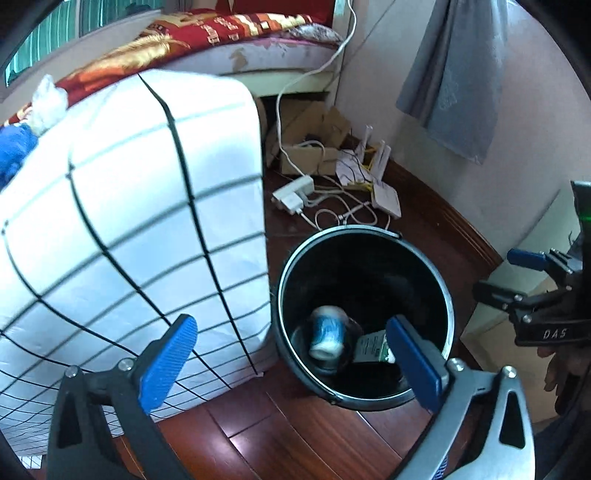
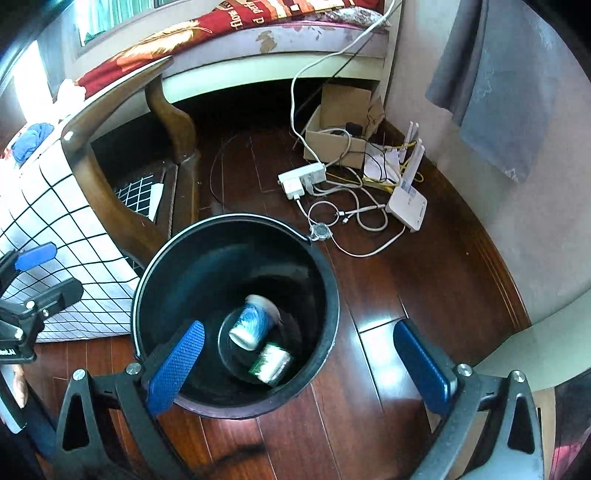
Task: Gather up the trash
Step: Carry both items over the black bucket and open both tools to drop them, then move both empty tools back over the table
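A black trash bucket [image 1: 364, 236] stands on the wooden floor; it also shows in the right wrist view [image 2: 147, 273]. Inside lie a blue-and-white paper cup [image 1: 327, 332] [image 2: 253, 323] and a green-and-white carton [image 1: 373, 345] [image 2: 273, 362]. My left gripper [image 1: 291, 360] is open and empty, hovering above the bucket's near rim. My right gripper [image 2: 301, 367] is open and empty, above the bucket's near right side. The right gripper also shows at the right edge of the left wrist view [image 1: 517, 277]. The left gripper shows at the left edge of the right wrist view [image 2: 44, 273].
A table with a white grid-pattern cloth [image 1: 129, 221] stands left of the bucket, its wooden leg [image 2: 173, 122] behind. A power strip [image 2: 301, 179], tangled cables [image 2: 351, 218], a white router [image 2: 406, 203] and a cardboard box [image 2: 340, 136] lie on the floor beyond. A bed [image 1: 221, 33] is behind.
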{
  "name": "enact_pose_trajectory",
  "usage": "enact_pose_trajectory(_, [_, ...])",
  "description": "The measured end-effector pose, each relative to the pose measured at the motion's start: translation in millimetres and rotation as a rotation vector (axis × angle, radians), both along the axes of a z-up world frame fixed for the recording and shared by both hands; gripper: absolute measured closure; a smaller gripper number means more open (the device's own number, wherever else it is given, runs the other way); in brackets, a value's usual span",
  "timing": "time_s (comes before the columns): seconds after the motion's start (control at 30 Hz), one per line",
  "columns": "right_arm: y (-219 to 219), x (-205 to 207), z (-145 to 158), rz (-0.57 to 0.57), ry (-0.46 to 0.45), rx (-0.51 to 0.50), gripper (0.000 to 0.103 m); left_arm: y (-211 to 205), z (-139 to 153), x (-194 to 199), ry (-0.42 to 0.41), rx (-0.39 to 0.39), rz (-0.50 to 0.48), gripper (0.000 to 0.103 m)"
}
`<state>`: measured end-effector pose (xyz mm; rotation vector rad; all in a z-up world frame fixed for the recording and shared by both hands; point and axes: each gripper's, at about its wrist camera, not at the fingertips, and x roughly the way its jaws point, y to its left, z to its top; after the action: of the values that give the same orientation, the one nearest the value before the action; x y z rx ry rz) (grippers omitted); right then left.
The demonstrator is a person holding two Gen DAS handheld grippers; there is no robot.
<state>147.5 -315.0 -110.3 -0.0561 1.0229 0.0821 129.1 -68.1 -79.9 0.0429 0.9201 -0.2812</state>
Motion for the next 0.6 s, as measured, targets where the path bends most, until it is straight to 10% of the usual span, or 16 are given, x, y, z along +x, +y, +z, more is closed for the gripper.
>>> enact_pose_trajectory(0.6, [57.6, -20.7, 71.4, 0.095, -0.166, 0.022, 0.000, 20.3, 55.7, -17.0, -0.133, 0.003, 0.058, 0.000])
